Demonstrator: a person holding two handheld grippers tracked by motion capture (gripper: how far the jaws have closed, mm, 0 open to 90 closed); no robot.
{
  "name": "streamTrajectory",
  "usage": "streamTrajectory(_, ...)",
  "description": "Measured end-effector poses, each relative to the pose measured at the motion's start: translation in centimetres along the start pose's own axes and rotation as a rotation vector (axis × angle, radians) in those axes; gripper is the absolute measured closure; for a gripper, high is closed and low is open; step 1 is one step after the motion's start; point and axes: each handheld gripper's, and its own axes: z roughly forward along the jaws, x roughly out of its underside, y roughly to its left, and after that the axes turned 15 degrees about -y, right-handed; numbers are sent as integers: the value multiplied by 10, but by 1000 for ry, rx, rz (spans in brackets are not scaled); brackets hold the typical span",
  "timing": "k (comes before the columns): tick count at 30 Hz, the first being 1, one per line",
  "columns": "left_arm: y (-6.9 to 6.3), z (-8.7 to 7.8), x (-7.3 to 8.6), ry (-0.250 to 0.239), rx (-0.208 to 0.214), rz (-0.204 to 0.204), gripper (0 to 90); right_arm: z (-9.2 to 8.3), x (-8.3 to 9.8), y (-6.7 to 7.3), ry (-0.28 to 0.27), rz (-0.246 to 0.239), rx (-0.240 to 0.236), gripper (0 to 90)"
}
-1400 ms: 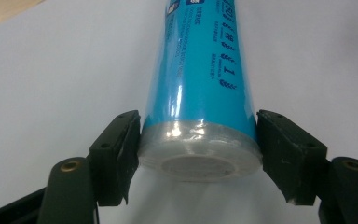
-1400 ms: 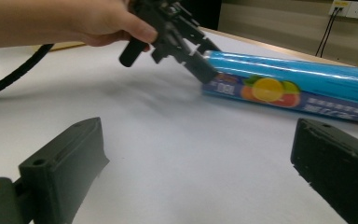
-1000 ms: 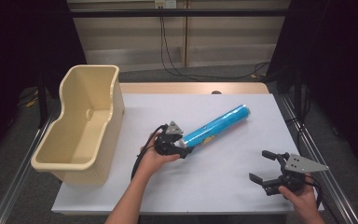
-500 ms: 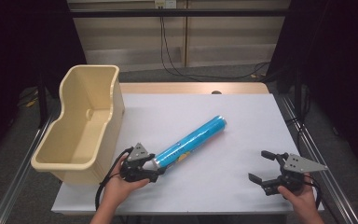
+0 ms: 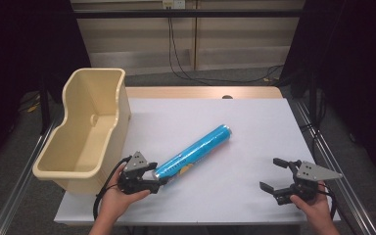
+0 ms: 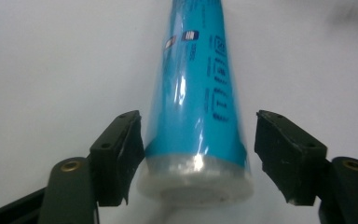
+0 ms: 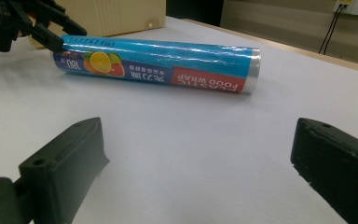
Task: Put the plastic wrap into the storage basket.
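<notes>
Starting at the left edge of the white table [image 5: 254,127]: a cream plastic tub [image 5: 78,147], open at the top. Just right of its near corner, the left claw [image 5: 159,180], gripped in the left hand [image 5: 120,198] and pointing right along the tabletop. Set around the near end of the blue roll of food wrap [image 5: 196,151]. Seen closer in the left gripper view [image 6: 198,158]: jaws only narrowly apart, 1 pad flat against the side of the roll [image 6: 196,93], the other just beside it with a thin strip of table showing between. Not clamped from both sides, as far as can be told. Lying flat near the table's middle, the roll slanting away from that claw toward the far right. Farther right, well apart from the roll [image 7: 158,63], the right claw [image 5: 269,173] in the right hand [image 5: 313,203] near the front corner. Spread wide in the right gripper view [image 7: 196,154], holding nothing, bare table between its 2 jaws.
</notes>
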Motion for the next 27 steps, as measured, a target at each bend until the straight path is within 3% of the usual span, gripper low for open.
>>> streamTrajectory(8, 2, 39, -22, 69, 4, -4, 251, 0, 0, -1, 0, -4, -2, 25)
streamTrajectory(16, 0, 77, -43, 142, 50, 35, 240, -1, -1, -1, 4, -5, -1, 26)
streamTrajectory(20, 0, 96, -49, 173, 66, 34, 239, -1, -2, 0, 3, -8, -5, 30)
streamTrajectory(23, -2, 105, -50, 240, 62, 61, 253, -2, -2, 0, 3, -11, -5, 30)
streamTrajectory(25, -2, 105, -50, 246, 51, 77, 285, -1, -2, -1, 4, -12, -7, 30)
streamTrajectory(27, -1, 103, -49, 253, 47, 47, 321, -1, -2, -1, 3, -14, -7, 30)
